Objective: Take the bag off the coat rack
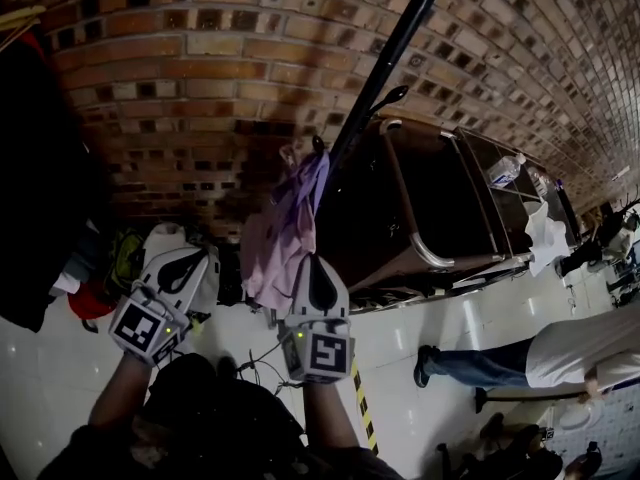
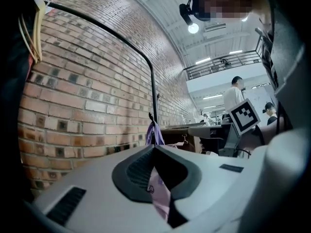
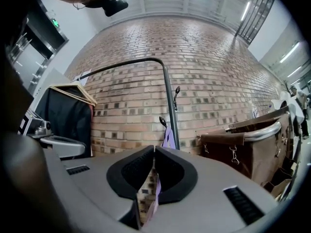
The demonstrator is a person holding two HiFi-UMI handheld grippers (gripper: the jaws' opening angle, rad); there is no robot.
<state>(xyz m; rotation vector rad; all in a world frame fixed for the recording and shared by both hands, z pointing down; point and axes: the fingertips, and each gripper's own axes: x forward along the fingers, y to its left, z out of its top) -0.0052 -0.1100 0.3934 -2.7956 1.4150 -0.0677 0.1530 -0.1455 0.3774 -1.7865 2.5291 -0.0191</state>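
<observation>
A pink bag with a purple strap (image 1: 285,233) hangs from a low hook (image 1: 318,146) on the black coat rack pole (image 1: 385,63), in front of a brick wall. Both grippers point level at it from a short way off, touching nothing. The left gripper (image 1: 200,255) is left of the bag and the right gripper (image 1: 320,260) is under its lower edge. In the left gripper view the tips (image 2: 154,148) meet, with the strap (image 2: 154,135) beyond them. In the right gripper view the tips (image 3: 154,148) all but touch, and the strap (image 3: 168,137) hangs by the pole (image 3: 171,106). Only distant bag cloth shows behind the tips.
A brown cart with a metal frame (image 1: 440,208) stands right of the rack. Dark clothes on a hanger (image 1: 40,168) fill the left side, with bags on the floor (image 1: 165,238) below. A person (image 1: 560,353) stands at the right, by floor tape (image 1: 362,398).
</observation>
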